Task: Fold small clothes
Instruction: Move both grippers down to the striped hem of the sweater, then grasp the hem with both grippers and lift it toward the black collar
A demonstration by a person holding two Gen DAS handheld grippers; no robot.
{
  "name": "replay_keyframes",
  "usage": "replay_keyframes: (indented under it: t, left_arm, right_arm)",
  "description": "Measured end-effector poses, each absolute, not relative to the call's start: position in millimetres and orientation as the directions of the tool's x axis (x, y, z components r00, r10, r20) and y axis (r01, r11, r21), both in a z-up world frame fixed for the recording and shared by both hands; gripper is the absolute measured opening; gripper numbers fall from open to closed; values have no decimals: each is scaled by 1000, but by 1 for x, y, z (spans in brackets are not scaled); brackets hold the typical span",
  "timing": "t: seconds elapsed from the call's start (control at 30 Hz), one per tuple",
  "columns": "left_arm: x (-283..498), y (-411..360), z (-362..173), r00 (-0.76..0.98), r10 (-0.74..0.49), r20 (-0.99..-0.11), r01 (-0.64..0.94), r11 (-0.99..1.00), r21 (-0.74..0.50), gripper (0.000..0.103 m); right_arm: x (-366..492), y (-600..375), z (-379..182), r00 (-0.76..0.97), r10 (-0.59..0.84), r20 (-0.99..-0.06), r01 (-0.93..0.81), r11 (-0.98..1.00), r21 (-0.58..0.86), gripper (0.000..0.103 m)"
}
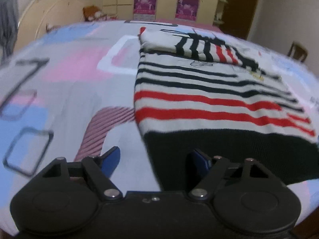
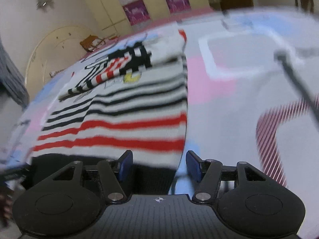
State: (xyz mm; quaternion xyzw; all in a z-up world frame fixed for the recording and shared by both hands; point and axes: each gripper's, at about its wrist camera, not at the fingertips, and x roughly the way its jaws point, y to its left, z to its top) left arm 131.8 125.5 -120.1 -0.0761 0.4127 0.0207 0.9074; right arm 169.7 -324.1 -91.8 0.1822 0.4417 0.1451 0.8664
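Blue-padded fingers of the left tool (image 1: 152, 159) stand wide apart with nothing between them, straddling the near left corner of a striped sweater (image 1: 209, 99); its right finger sits over the garment's dark hem band, its left finger over bare bedding. Across the scene, the right tool (image 2: 159, 164) is likewise spread and empty, hovering at the near right corner of the same sweater (image 2: 123, 115), left finger above the dark hem, right finger above the sheet.

Carrying everything is a bed whose bedsheet (image 1: 65, 79) is pale grey, printed with pink and blue blocks, white and dark outlined rectangles, and a curved maroon-striped band. On it the sweater lies flat, hem nearest, with cream ground, red stripes near the hem and black stripes farther up. A striped sleeve (image 1: 199, 47) is folded across its far end.

Behind the bed runs a cream wardrobe (image 1: 165, 0) whose doors bear magenta picture panels. A dark brown door (image 1: 239, 6) stands at the far right, with plain pale walls either side. A brown stuffed toy (image 1: 91, 13) rests at the far left edge of the bed, and a wooden chair back (image 1: 298, 51) shows at the right.
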Motion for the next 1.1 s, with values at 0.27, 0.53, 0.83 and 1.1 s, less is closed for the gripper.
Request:
replay_keyframes:
  t: [0.27, 0.53, 0.83, 1.1]
  left_arm:
    - [125, 159, -126, 686, -258, -680, -93, 896, -434, 74]
    - [165, 164, -132, 673, -366, -643, -54, 842, -536, 74]
    - [140, 167, -146, 642, -505, -577, 5, 755, -656, 54]
    - [124, 165, -136, 708, -402, -580, -56, 787, -614, 5]
  right_arm:
    - [152, -348, -107, 533, 547, -646, -5, 765, 643, 59]
    - [177, -345, -111, 555, 564, -612, 17, 728, 686, 59]
    - [154, -337, -115, 489, 663, -568, -46, 669, 742, 37]
    - [145, -354, -98, 554, 625, -550, -80, 697, 713, 4]
